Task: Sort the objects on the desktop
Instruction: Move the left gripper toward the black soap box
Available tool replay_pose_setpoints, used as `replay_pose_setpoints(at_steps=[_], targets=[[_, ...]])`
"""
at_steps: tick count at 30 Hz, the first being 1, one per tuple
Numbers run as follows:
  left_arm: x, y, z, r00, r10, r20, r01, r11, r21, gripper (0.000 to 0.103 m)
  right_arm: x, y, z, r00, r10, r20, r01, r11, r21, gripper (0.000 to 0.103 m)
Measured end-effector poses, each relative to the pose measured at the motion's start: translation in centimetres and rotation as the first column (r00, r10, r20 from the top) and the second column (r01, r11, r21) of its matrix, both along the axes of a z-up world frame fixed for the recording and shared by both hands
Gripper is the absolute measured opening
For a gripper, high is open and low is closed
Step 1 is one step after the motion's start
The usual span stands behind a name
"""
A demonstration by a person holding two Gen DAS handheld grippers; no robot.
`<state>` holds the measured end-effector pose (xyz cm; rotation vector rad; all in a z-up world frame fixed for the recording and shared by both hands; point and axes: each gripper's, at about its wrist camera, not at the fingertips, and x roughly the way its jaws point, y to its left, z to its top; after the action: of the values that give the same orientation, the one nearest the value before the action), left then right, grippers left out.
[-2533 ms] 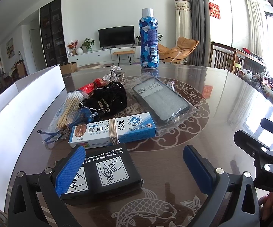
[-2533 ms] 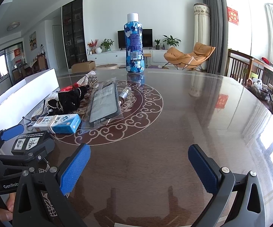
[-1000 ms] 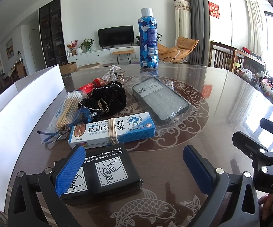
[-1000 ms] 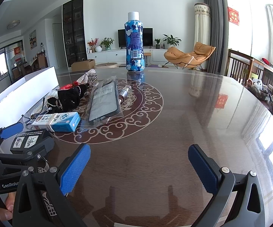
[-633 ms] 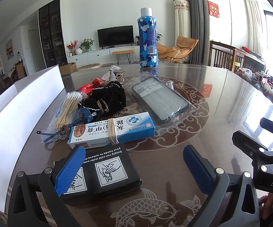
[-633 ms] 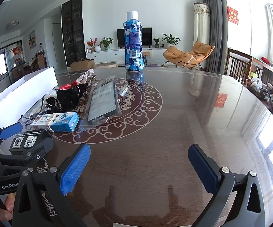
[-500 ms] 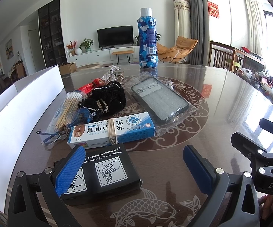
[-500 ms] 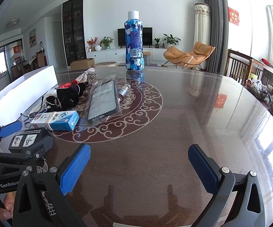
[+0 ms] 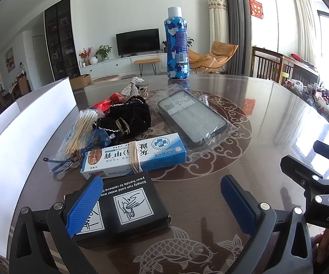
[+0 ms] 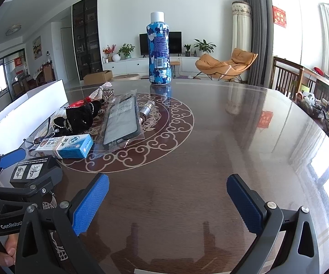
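Observation:
My left gripper (image 9: 162, 203) hovers open low over the table, with a black box (image 9: 127, 207) printed with hand-wash pictures lying between its blue pads (image 9: 84, 203). Behind the box lie a blue-and-white ointment carton (image 9: 137, 154) bound with a rubber band, a bag of cotton swabs (image 9: 80, 130), blue-framed glasses (image 9: 59, 166), a black velvet scrunchie (image 9: 130, 116) and a bagged phone case (image 9: 191, 118). A blue camouflage bottle (image 9: 177, 45) stands upright at the back. My right gripper (image 10: 166, 203) is open over bare table, right of the pile.
A white open box wall (image 9: 20, 141) runs along the table's left side. A silver bow (image 9: 133, 86) and a red wrapper (image 9: 106, 102) lie behind the scrunchie. A small metal cylinder (image 10: 147, 110) rests beside the phone case. Wooden chairs (image 10: 287, 77) stand at the right.
Both grippers have stayed open and almost still. The views shift only slightly; no object on the table has moved.

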<state>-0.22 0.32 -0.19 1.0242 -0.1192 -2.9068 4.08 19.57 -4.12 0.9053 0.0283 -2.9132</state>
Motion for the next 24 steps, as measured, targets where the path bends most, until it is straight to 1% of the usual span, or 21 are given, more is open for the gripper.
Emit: replay_pose_setpoints(at_steps=[2, 5, 7, 10, 12, 15, 19, 24], targets=[[0.0, -0.1, 0.0, 1.000, 0.000, -0.006, 0.000, 1.000, 0.008, 0.103, -0.1, 0.1, 0.0, 1.000, -0.008, 0.024, 0.007, 1.000, 0.009, 0.103], [0.2, -0.7, -0.1, 0.999, 0.007, 0.033, -0.007, 1.000, 0.008, 0.103, -0.5, 0.4, -0.3, 0.998, -0.034, 0.050, 0.033, 0.999, 0.020, 0.103], [0.6, -1.3, -0.2, 0.998, 0.005, 0.057, -0.006, 1.000, 0.008, 0.103, -0.8, 0.8, -0.5, 0.997, -0.041, 0.061, 0.041, 0.999, 0.009, 0.103], [1.5, -2.3, 0.0, 0.996, 0.001, 0.087, -0.001, 1.000, -0.003, 0.103, -1.1, 0.9, -0.7, 0.997, -0.043, 0.071, 0.043, 0.999, 0.005, 0.103], [2.0, -3.0, -0.1, 0.995, 0.002, 0.103, -0.002, 1.000, -0.004, 0.103, -1.3, 0.7, -0.9, 0.995, -0.033, 0.096, 0.031, 0.999, 0.014, 0.103], [2.5, -4.2, -0.5, 0.987, 0.012, 0.158, -0.016, 1.000, 0.023, 0.103, -1.5, -0.1, -1.3, 0.993, -0.022, 0.114, 0.016, 0.998, 0.058, 0.103], [2.7, -5.2, -1.2, 0.983, 0.028, 0.183, -0.035, 0.999, 0.033, 0.103, -1.7, -1.4, -1.9, 0.990, -0.012, 0.138, -0.005, 0.993, 0.117, 0.103], [2.5, -5.4, -1.2, 0.982, 0.034, 0.186, -0.044, 0.998, 0.050, 0.103, -2.2, -2.4, -2.7, 0.984, -0.011, 0.176, -0.020, 0.985, 0.172, 0.103]])
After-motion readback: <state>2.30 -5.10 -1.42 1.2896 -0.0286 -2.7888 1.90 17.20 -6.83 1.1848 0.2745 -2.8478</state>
